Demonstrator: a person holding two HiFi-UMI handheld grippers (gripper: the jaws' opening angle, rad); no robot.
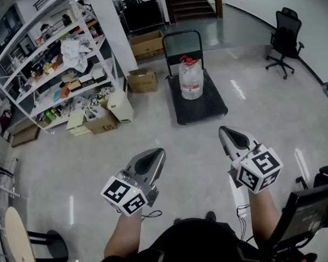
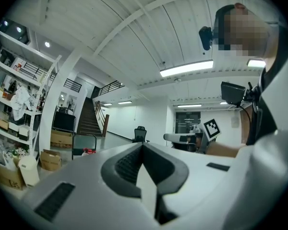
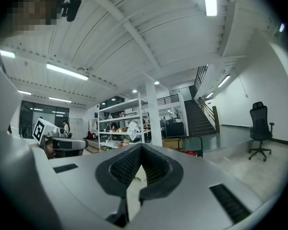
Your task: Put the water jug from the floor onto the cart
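Jaws together, ribbed dark pads (image 3: 126, 166)

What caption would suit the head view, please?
The water jug sits on the cart; left tongs and right tongs shut, empty, short of it.

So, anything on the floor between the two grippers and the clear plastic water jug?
Nothing visible. Bare grey floor lies between the left gripper, the right gripper and the red-topped clear plastic water jug, which stands on the black platform cart. Brown cardboard boxes sit off to the left.
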